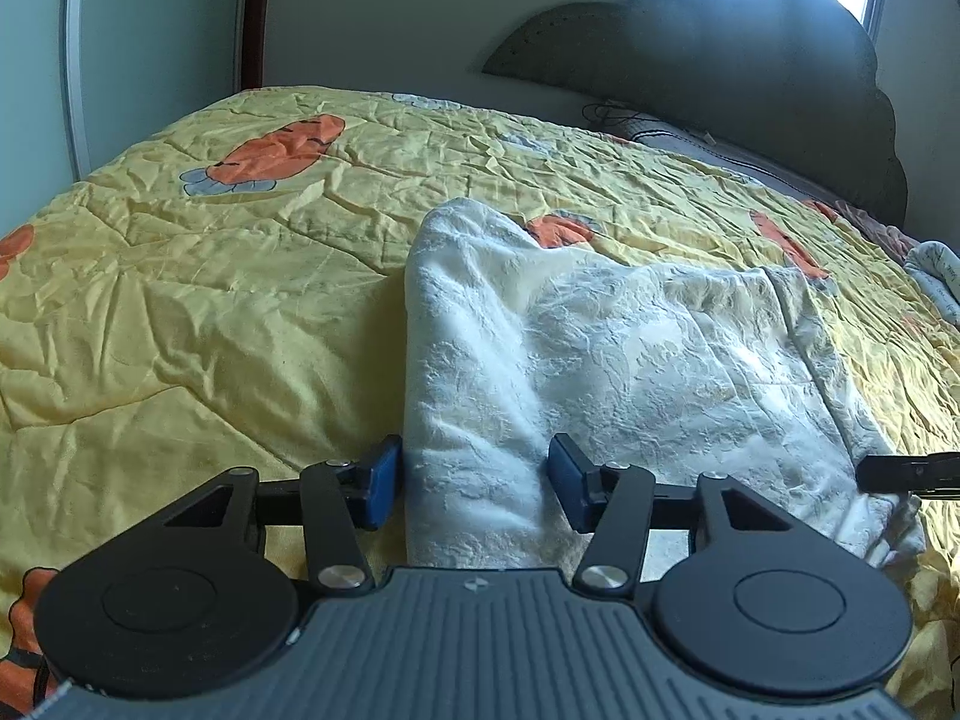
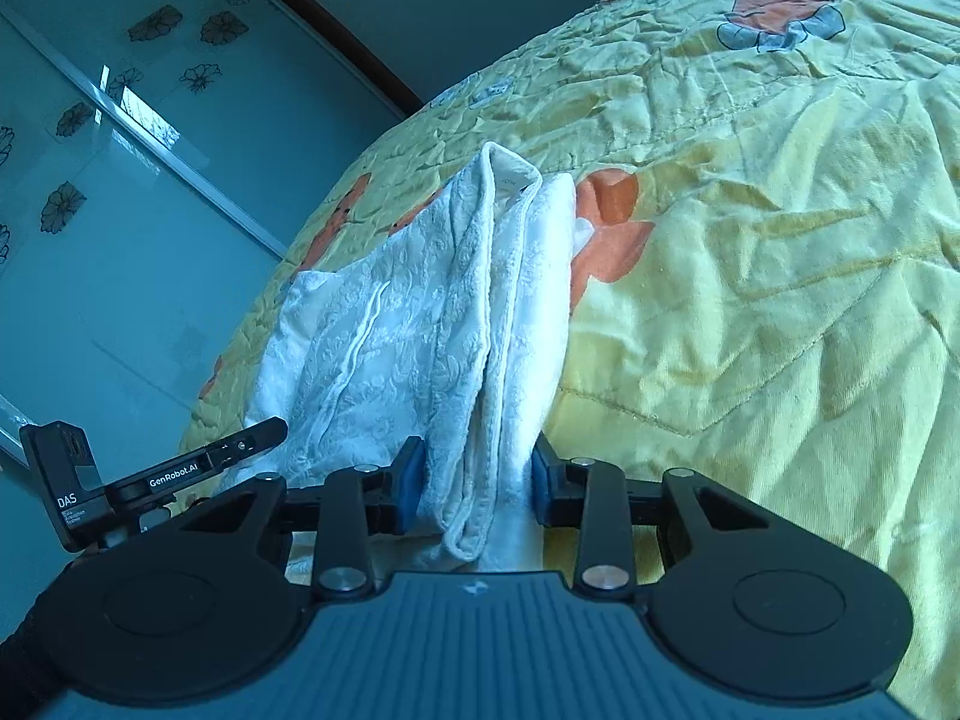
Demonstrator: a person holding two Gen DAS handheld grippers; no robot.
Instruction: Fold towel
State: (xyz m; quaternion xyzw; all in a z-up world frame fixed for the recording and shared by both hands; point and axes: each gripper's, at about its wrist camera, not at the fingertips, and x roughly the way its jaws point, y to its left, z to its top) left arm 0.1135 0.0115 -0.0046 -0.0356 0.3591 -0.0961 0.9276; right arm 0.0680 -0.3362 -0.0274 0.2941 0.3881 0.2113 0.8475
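A white embossed towel (image 1: 630,348) lies half-folded on the yellow quilt (image 1: 180,312). My left gripper (image 1: 477,480) straddles the towel's near left folded edge. One blue pad stands beside the edge and the other rests on the cloth, with no visible pinch. In the right wrist view the towel (image 2: 372,348) is bunched into a ridge, and my right gripper (image 2: 477,483) is shut on its near end. A finger of the left gripper (image 2: 252,438) touches the towel's left corner. The tip of the right gripper's finger (image 1: 912,471) shows at the towel's right corner.
The quilt (image 2: 780,300) with orange carrot prints covers the whole bed. A dark padded headboard (image 1: 720,72) stands at the back right under a window. A small patterned cloth (image 1: 936,282) lies at the right edge. A glass sliding door (image 2: 120,192) is left of the bed.
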